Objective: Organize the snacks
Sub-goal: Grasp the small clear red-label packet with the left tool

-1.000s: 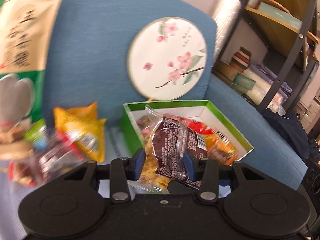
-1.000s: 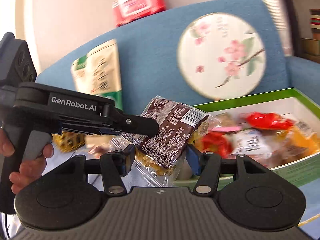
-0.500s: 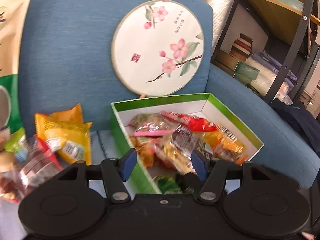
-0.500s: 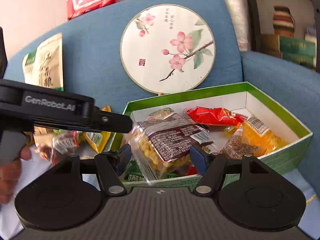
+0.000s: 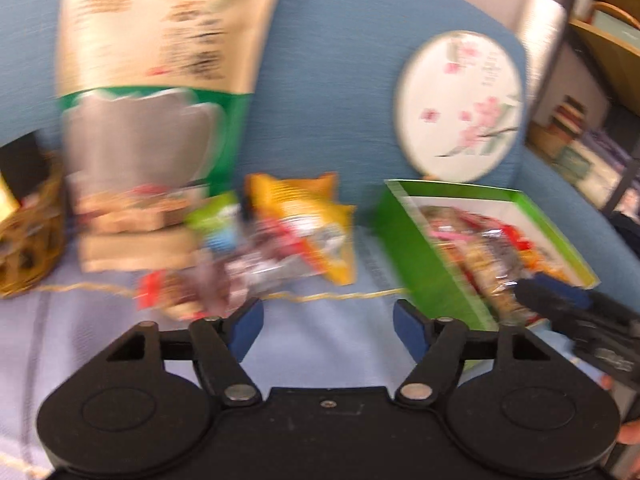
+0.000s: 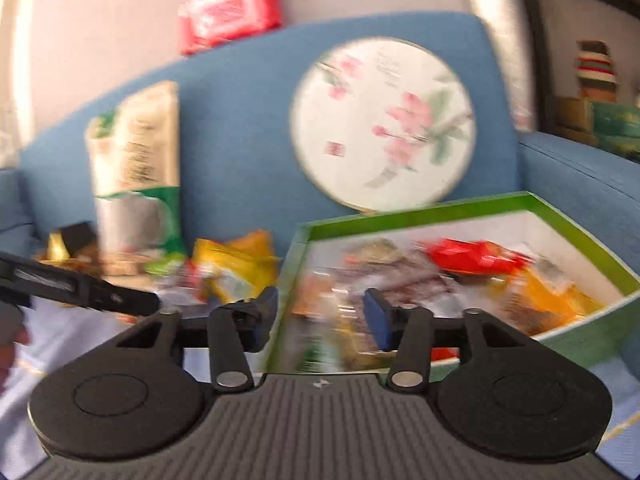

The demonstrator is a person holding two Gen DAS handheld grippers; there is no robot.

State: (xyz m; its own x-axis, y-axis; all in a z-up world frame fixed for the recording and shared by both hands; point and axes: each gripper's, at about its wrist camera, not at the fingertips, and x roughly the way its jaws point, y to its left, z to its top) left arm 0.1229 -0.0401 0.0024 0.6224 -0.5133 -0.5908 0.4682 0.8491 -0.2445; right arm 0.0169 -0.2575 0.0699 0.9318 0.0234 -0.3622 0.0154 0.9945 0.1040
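Observation:
My left gripper is open and empty, low over the pale cloth, just in front of a blurred pile of loose snack packets with a yellow packet behind it. To the right stands the green box, filled with several snacks. In the right wrist view my right gripper hovers at the green box's near left corner; its jaws are closing and the pads press on nothing. The brown packet lies in the box beyond them. The left gripper's finger shows at the left.
A tall beige-and-green pouch leans on the blue sofa back. A round flowered fan stands behind the box. A woven basket sits far left, a red wipes pack on the sofa top, shelves at right.
The left gripper let go of the brown packet, which now lies in the box, and swung left and down toward the loose pile. The right gripper stays at the box.

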